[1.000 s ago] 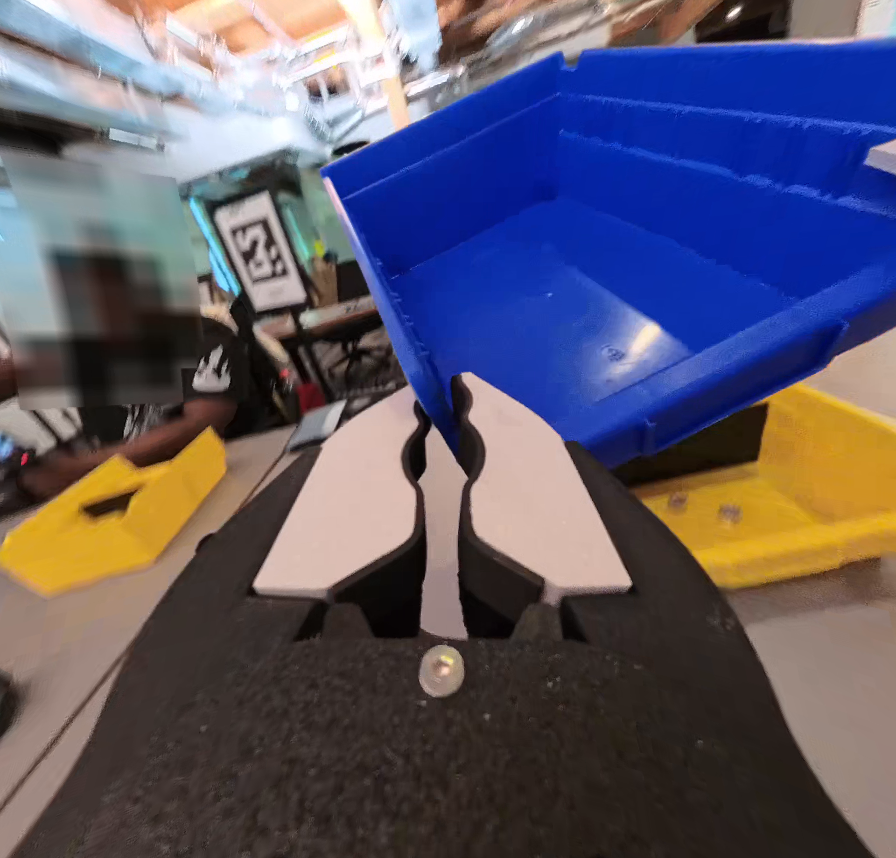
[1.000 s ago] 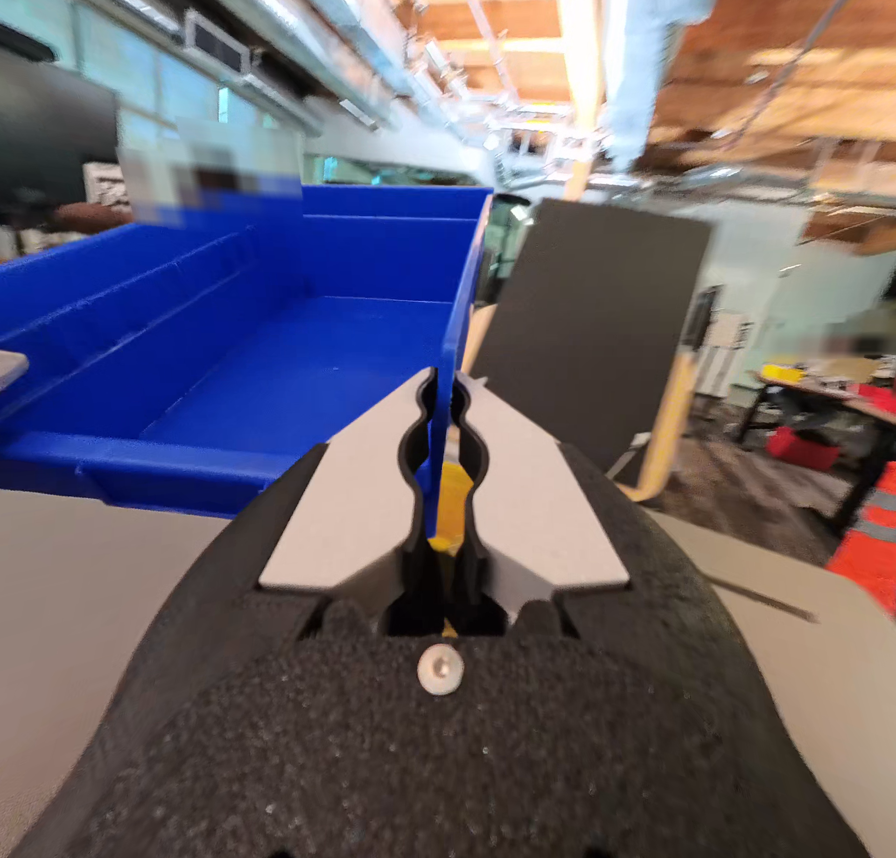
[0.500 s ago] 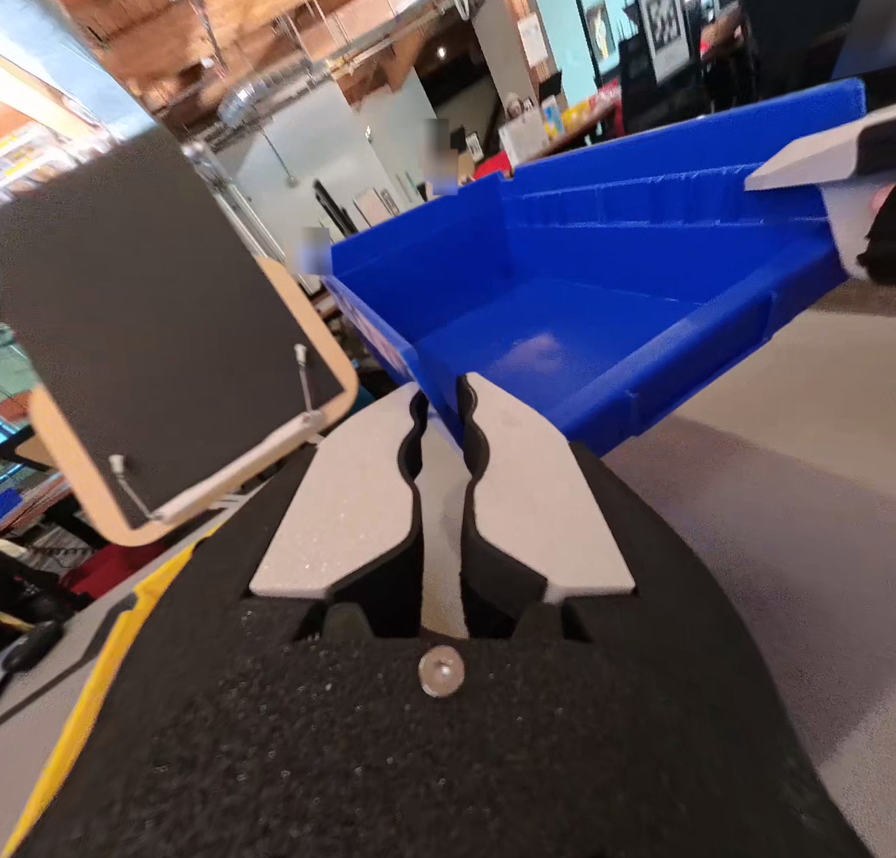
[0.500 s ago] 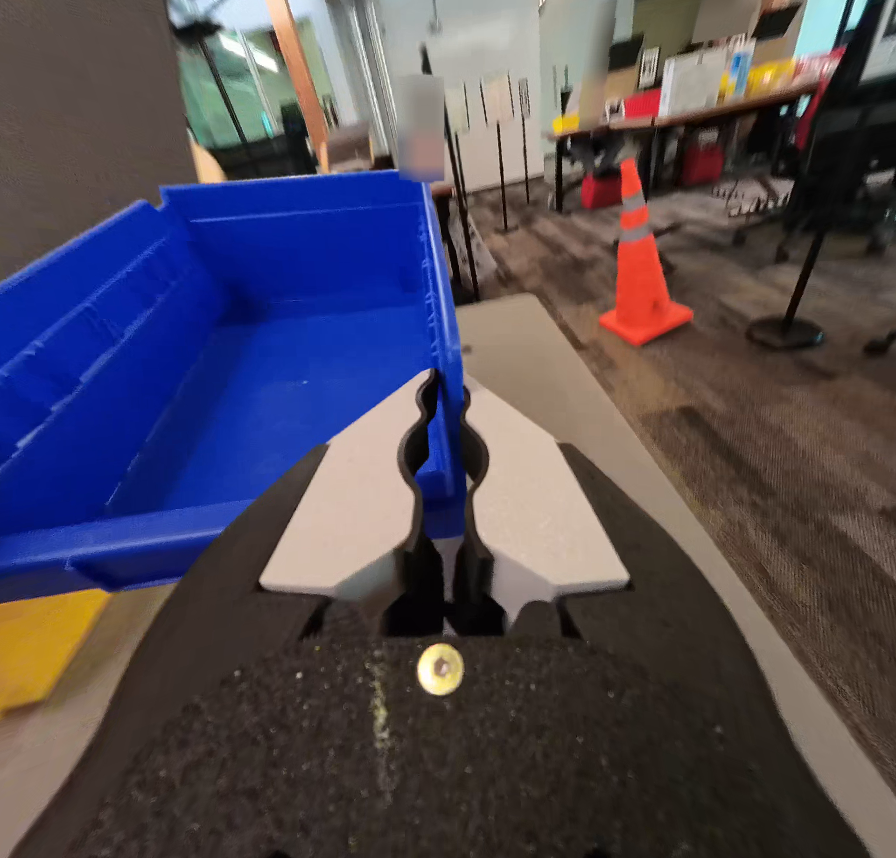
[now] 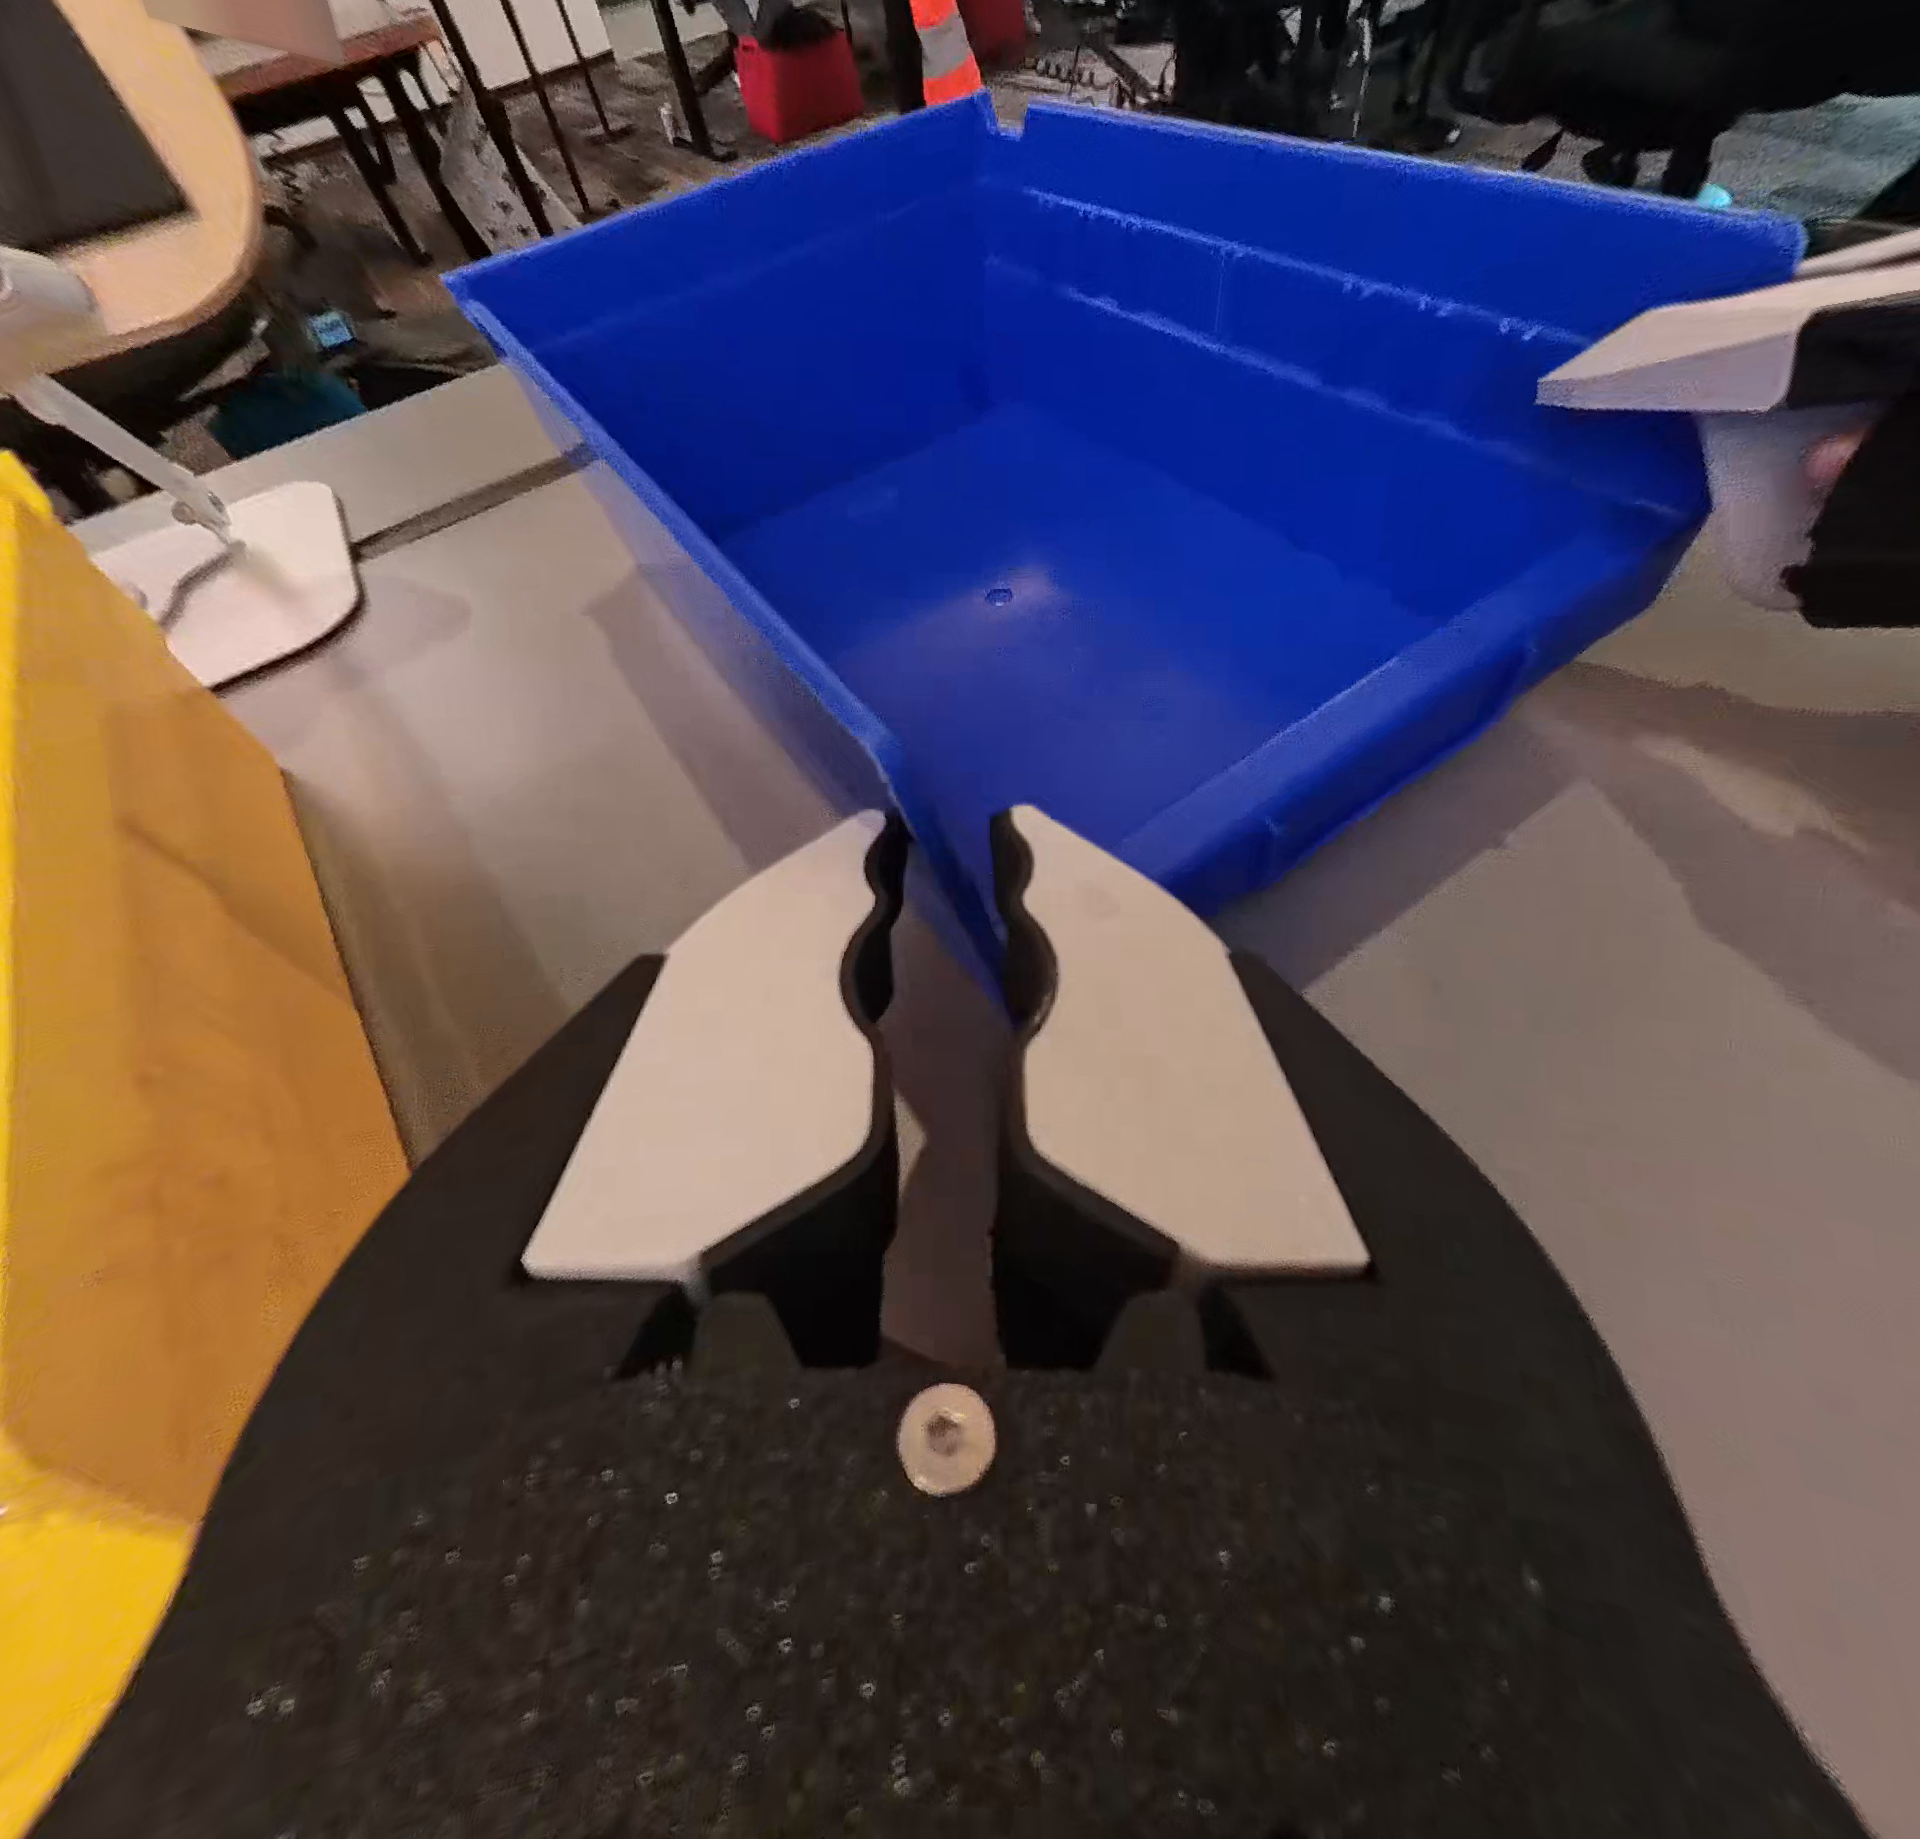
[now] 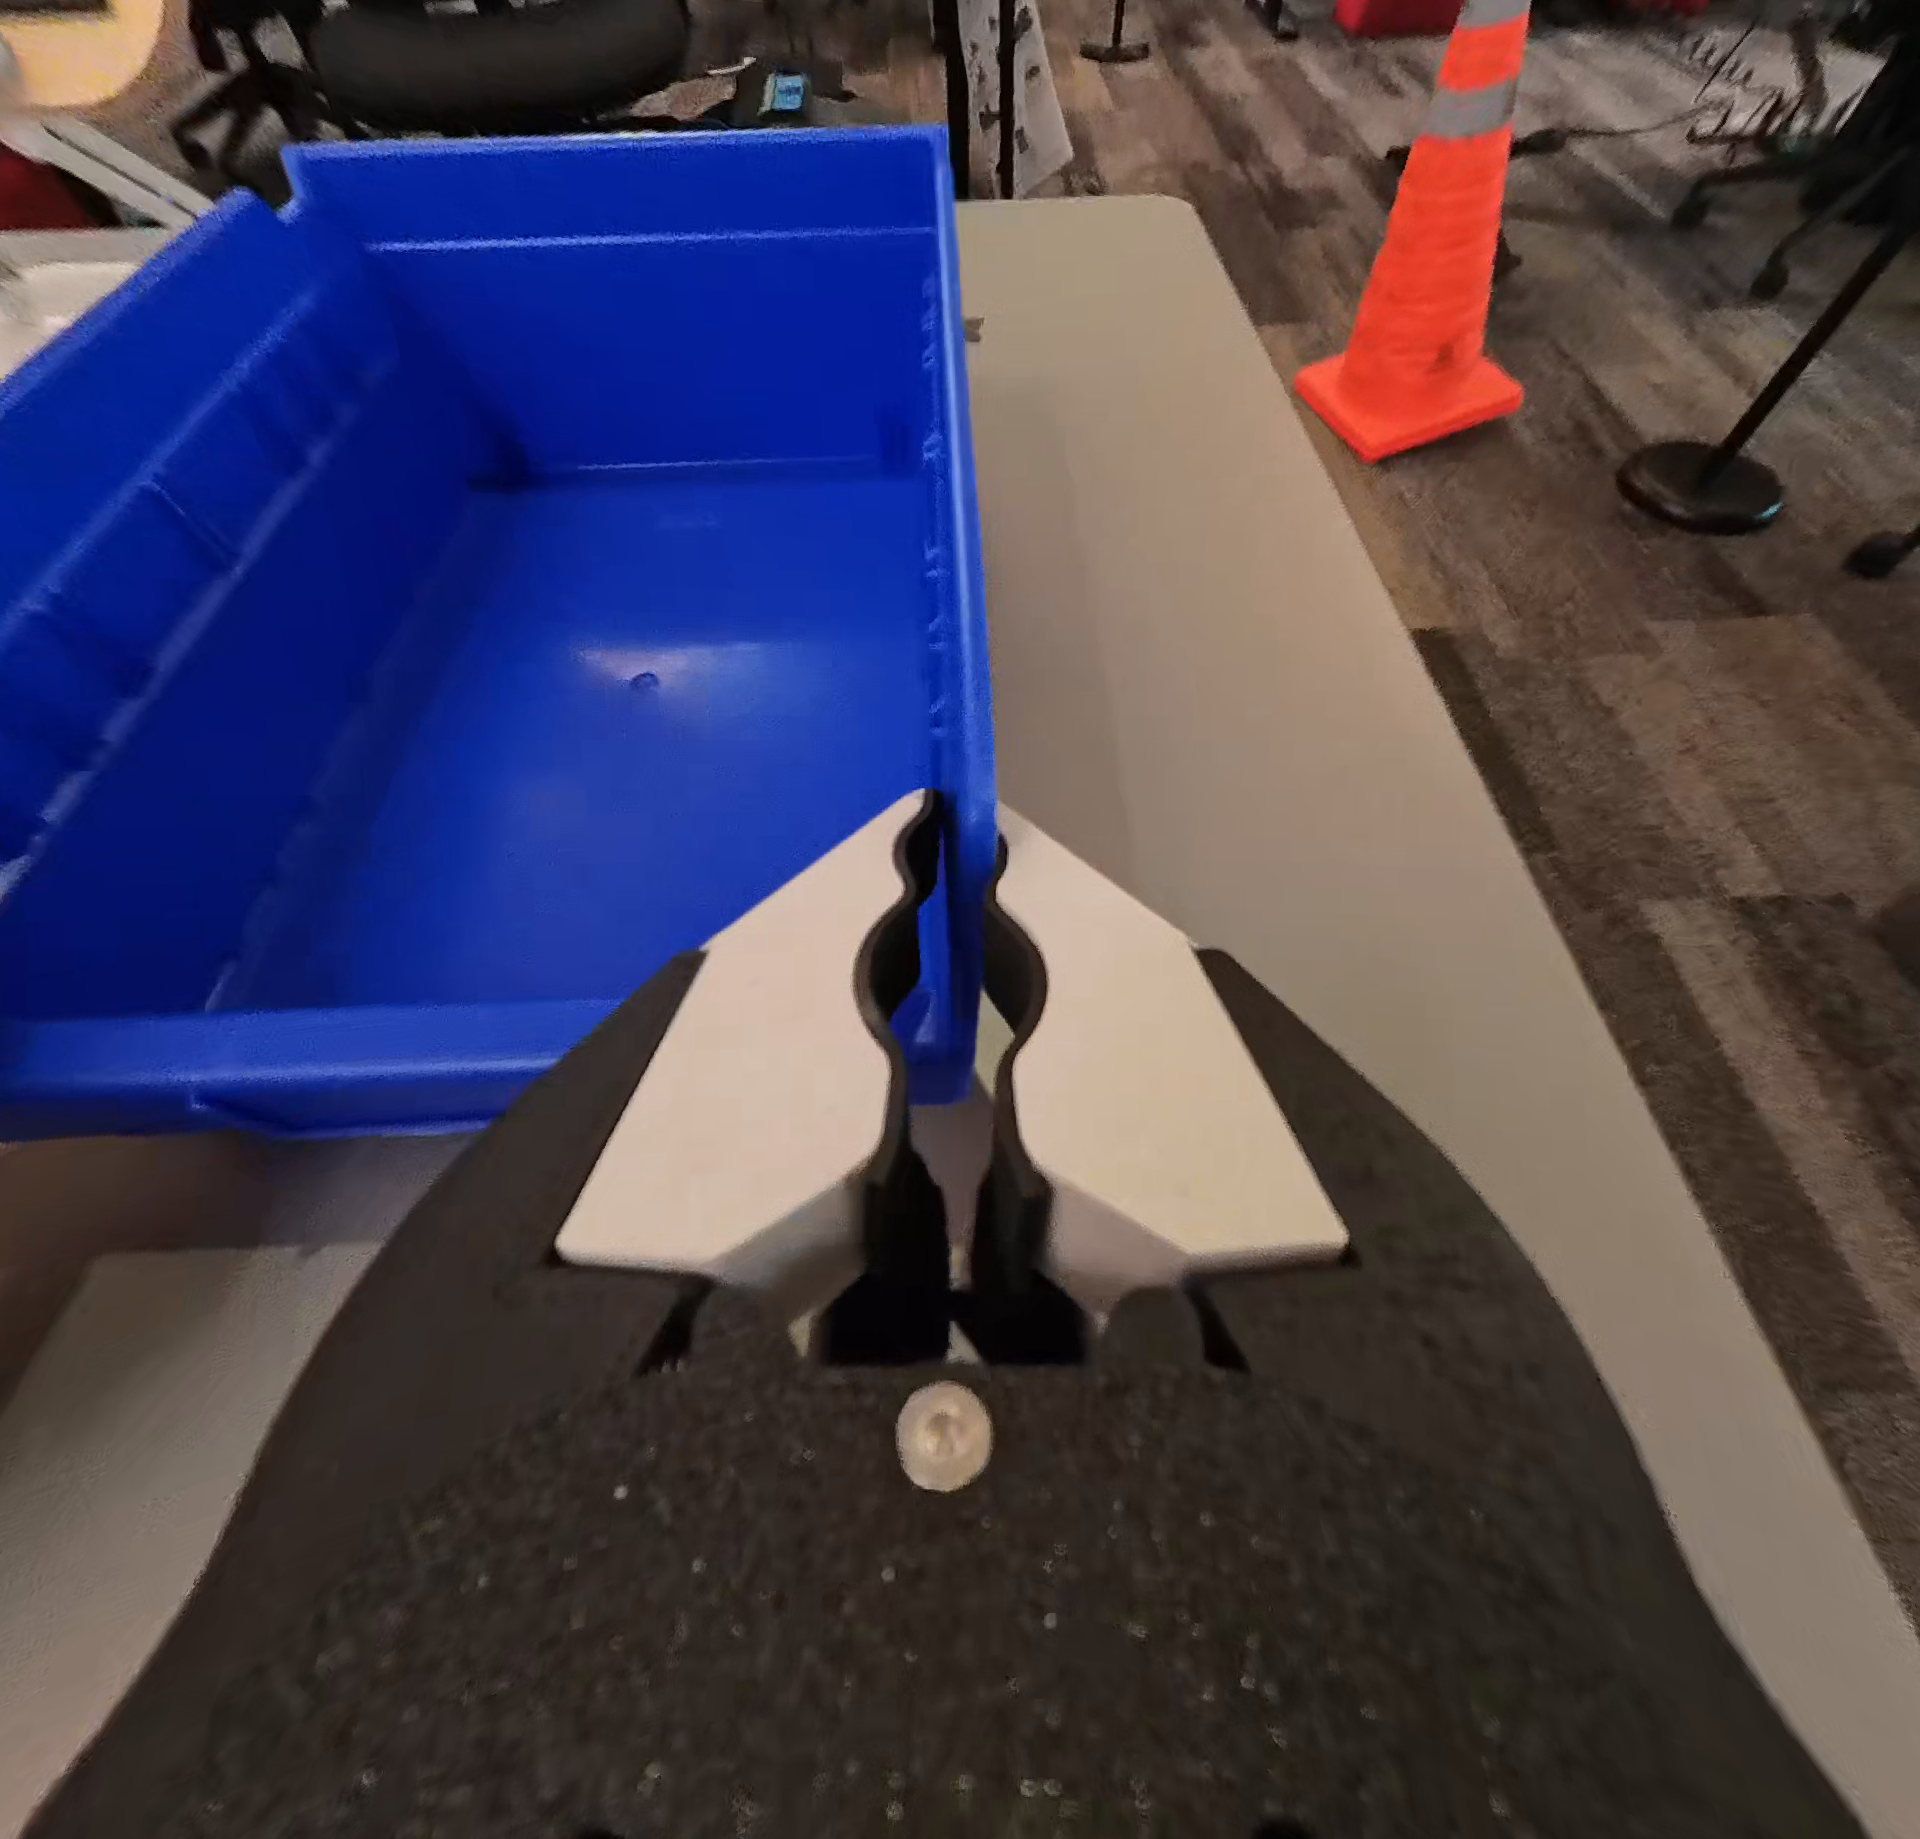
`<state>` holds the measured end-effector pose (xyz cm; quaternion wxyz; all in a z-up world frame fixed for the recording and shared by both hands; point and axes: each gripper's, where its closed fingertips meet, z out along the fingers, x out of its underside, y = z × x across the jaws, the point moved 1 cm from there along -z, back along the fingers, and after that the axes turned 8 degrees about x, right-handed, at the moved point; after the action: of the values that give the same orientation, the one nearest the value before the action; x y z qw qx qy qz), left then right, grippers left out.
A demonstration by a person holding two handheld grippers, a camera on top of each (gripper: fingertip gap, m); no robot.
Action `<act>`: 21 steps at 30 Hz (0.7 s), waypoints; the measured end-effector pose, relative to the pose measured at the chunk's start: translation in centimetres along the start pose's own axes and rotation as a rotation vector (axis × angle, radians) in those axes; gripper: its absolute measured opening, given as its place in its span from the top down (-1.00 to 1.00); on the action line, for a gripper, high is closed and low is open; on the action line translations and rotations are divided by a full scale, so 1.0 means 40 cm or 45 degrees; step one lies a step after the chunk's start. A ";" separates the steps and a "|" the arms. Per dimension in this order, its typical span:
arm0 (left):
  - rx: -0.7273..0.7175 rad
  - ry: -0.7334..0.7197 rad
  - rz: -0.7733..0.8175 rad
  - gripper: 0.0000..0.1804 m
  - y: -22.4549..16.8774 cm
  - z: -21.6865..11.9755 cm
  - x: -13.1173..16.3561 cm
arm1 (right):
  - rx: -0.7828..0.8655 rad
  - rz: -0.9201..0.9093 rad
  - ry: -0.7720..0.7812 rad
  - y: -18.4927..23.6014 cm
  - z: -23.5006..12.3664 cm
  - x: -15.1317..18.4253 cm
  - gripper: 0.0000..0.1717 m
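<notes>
An empty blue plastic bin (image 5: 1091, 646) sits low on the grey table (image 5: 623, 854); it also shows in the right wrist view (image 6: 623, 750). My left gripper (image 5: 945, 828) is at the bin's near left corner. Its jaws stand apart with the bin's wall slanting loosely through the gap, and table shows between the pads. My right gripper (image 6: 964, 813) is shut on the bin's right side wall, with both pads against the thin wall. One of its fingers (image 5: 1683, 361) shows at the bin's far side in the left wrist view.
A yellow bin (image 5: 125, 958) stands close on the left. A white stand base (image 5: 249, 584) lies on the table behind it. The table's right edge (image 6: 1455, 854) runs near the right gripper. On the floor beyond are an orange cone (image 6: 1444, 231) and a black pole base (image 6: 1699, 485). My hands' fingertips stand some 20 cm from each other.
The bin came down from a raised tilt above the yellow bin to level and low on the table. Both views swung downward. The left jaws widened around the wall; the right grasp stayed shut.
</notes>
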<state>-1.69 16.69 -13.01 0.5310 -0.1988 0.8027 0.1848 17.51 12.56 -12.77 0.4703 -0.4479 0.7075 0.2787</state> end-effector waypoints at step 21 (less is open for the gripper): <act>-0.325 -0.180 -0.222 0.27 0.521 -0.545 0.054 | -0.459 -0.020 -0.469 0.672 -0.250 -0.093 0.36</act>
<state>-30.20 23.12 -5.21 0.5705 -0.3201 0.7132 0.2518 -10.13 17.71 -6.06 0.5059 -0.4716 0.5452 0.4737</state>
